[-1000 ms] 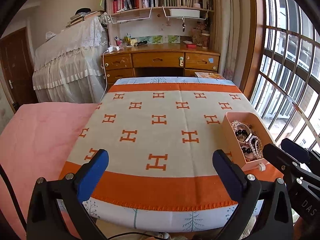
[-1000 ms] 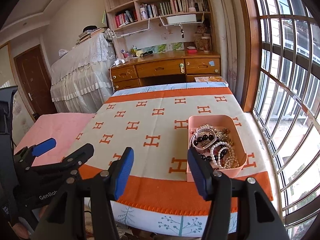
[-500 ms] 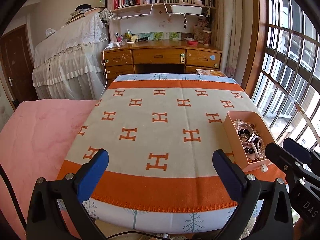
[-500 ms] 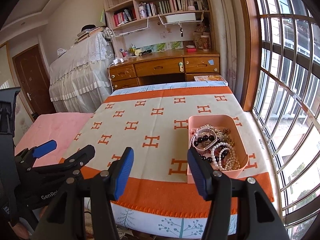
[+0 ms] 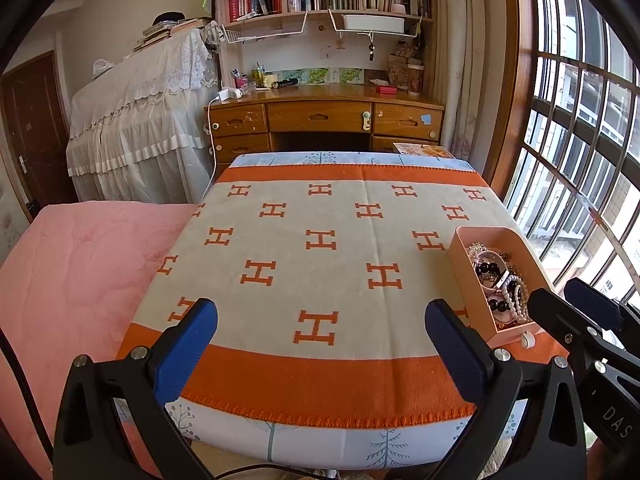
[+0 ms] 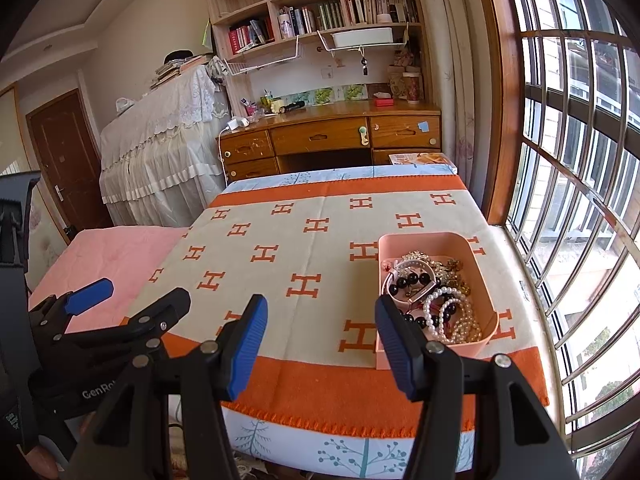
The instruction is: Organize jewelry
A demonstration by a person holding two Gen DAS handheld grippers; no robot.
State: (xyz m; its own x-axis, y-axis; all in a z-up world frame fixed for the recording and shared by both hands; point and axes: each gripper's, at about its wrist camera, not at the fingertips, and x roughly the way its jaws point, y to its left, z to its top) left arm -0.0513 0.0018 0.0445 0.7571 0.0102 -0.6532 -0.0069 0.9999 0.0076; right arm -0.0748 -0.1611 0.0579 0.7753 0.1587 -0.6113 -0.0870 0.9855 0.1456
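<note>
pink jewelry tray [image 6: 480, 254] — long axis toward desk [image 6: 332, 128]

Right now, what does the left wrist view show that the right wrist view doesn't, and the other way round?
Only the left wrist view shows a small white knob on the near end of the pink box. Only the right wrist view looks down into the pink box, showing the pearl bracelets and black beads in full, with gold-coloured pieces beside them. Both show the blanket with orange H marks, the wooden desk and both grippers, left and right, open and empty.
</note>
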